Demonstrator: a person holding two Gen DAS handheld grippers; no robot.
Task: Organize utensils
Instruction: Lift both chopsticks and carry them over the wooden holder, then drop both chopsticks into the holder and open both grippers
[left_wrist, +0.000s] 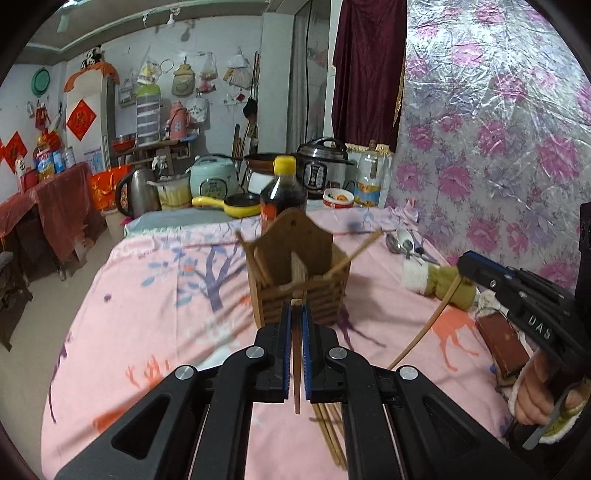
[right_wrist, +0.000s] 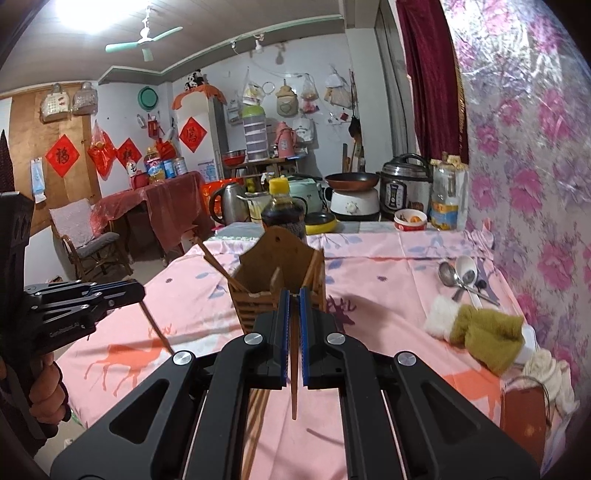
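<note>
Each gripper is clamped on a single wooden chopstick: the left gripper (left_wrist: 295, 314) has its blue pads pressed together on the left-held chopstick (left_wrist: 296, 369), and the right gripper (right_wrist: 294, 299) pinches the right-held chopstick (right_wrist: 293, 369) the same way, both sticks hanging down through the closed jaws toward the pink tablecloth (left_wrist: 166, 295). The sticks are thin, brown, stiff and light, and likely slick along their length, so a pinch near the middle, as here, looks best to keep them from pivoting. The wooden holder (left_wrist: 299, 273) stands about mid-table, just beyond both sets of fingertips; it is a slatted box with a tall backboard and a divider, and several chopsticks already lean out of its compartments. It looks light enough to tip if a stick is jabbed against its rim. More loose chopsticks (left_wrist: 330, 432) lie on the cloth near the table's near edge, beneath the left gripper. Metal spoons (right_wrist: 461, 277) rest toward the far right corner, by the flowered wall.
</note>
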